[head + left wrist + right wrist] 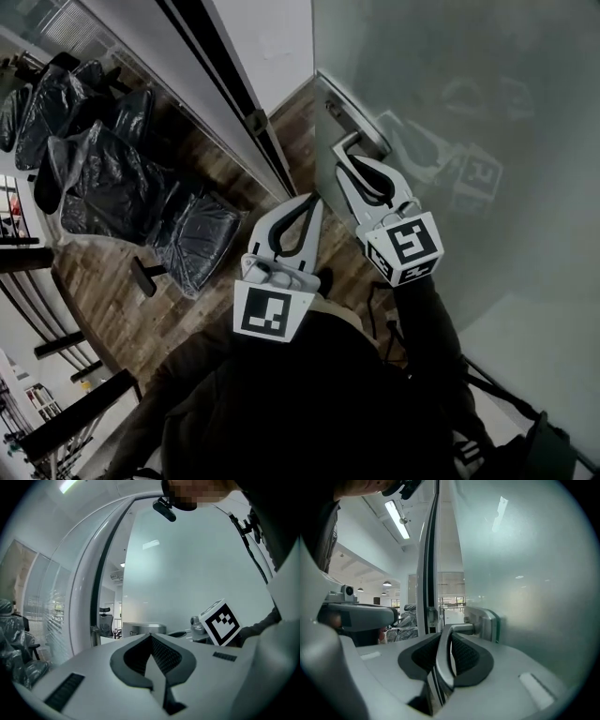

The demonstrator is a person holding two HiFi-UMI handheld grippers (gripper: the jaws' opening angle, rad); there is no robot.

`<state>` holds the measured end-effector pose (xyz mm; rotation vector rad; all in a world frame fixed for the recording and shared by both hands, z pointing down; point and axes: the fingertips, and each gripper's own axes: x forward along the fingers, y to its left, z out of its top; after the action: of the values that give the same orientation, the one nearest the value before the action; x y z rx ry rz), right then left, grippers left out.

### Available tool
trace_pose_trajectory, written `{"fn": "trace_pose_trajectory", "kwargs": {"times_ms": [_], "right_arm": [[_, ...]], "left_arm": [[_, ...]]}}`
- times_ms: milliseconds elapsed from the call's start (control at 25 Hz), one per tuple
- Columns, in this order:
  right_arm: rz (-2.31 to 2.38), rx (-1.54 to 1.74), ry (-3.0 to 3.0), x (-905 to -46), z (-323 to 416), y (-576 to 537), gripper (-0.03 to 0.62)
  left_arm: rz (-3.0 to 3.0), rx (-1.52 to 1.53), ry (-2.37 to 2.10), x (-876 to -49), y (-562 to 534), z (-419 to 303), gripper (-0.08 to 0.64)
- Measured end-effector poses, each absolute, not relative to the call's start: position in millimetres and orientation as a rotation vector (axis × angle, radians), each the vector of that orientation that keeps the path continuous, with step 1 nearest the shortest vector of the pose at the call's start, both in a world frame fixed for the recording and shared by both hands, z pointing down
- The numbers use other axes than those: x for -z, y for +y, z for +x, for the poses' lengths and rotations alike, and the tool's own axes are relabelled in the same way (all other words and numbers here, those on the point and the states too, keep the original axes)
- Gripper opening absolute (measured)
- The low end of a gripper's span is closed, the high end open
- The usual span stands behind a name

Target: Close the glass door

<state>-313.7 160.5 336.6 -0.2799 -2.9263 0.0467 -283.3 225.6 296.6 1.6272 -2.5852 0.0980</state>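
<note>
Only the right gripper (pixel 449 637) clamps the handle (pixel 461 629) on the glass door (pixel 525 573).

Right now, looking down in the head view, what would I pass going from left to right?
Black-wrapped chairs → left gripper → right gripper, shut on the door handle → frosted glass door.
</note>
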Motion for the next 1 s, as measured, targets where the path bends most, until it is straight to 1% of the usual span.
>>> {"fn": "trace_pose_trajectory", "kwargs": {"times_ms": [320, 520, 1000], "right_arm": [[-0.35, -0.044, -2.932, -341.5, -306.6, 195.1, 0.067], [-0.368, -0.042, -2.932, -344.2, -301.8, 212.5, 0.067], [-0.427, -0.02, -2.918, -341.1, -291.6, 244.1, 0.066]], "left_arm": [[1.564, -0.097, -2.623, -295.9, 255.8, -279.3, -0.003], [1.561, -0.045, -2.618, -292.0, 264.1, -279.6, -0.003], [1.592, -0.063, -2.685, -261.9, 287.9, -279.3, -0.003]]}}
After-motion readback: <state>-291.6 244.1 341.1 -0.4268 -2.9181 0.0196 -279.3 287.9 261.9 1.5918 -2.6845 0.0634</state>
